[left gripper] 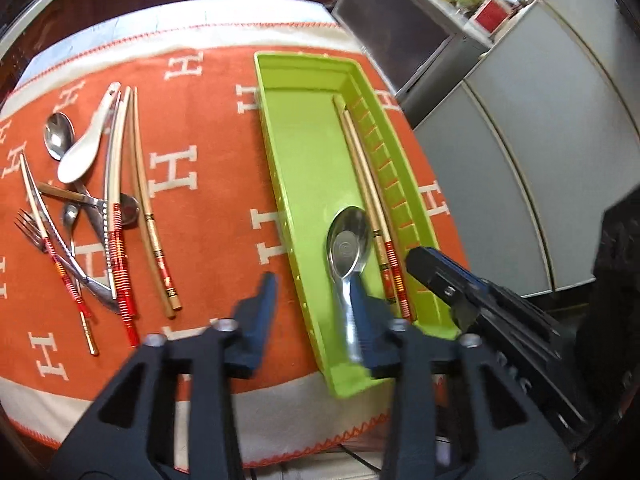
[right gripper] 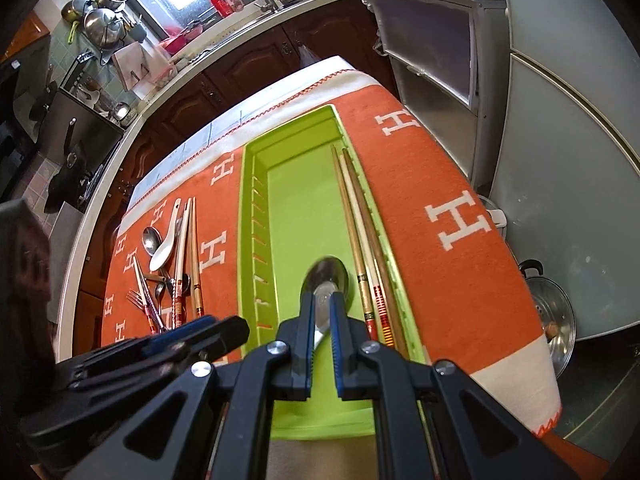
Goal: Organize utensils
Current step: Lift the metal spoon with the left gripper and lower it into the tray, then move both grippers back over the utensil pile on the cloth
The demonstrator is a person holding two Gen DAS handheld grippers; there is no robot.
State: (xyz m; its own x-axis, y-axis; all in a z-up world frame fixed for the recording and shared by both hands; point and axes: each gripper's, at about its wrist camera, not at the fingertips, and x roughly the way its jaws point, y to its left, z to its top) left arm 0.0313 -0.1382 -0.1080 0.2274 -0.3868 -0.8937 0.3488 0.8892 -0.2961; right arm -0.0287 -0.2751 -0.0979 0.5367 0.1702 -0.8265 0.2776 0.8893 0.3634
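A green tray (left gripper: 296,168) (right gripper: 296,200) lies lengthwise on the orange cloth. Inside it, chopsticks (left gripper: 366,192) (right gripper: 356,224) rest along the right wall and a metal spoon (left gripper: 346,244) (right gripper: 326,272) lies at the near end. My left gripper (left gripper: 314,292) is open and straddles the tray's left wall; the spoon's blurred handle runs along the right finger, unclamped. That gripper (right gripper: 208,332) also shows low left in the right wrist view. My right gripper (right gripper: 323,308) (left gripper: 424,260) hovers shut over the tray, holding nothing. The spoon shows through its narrow gap.
Loose utensils lie on the cloth left of the tray: a white ceramic spoon (left gripper: 84,152), a metal spoon (left gripper: 59,134), a fork (left gripper: 30,228), chopsticks (left gripper: 148,208) and more. A grey fridge (left gripper: 540,160) stands right of the table. A pot lid (right gripper: 552,312) sits below the table's right edge.
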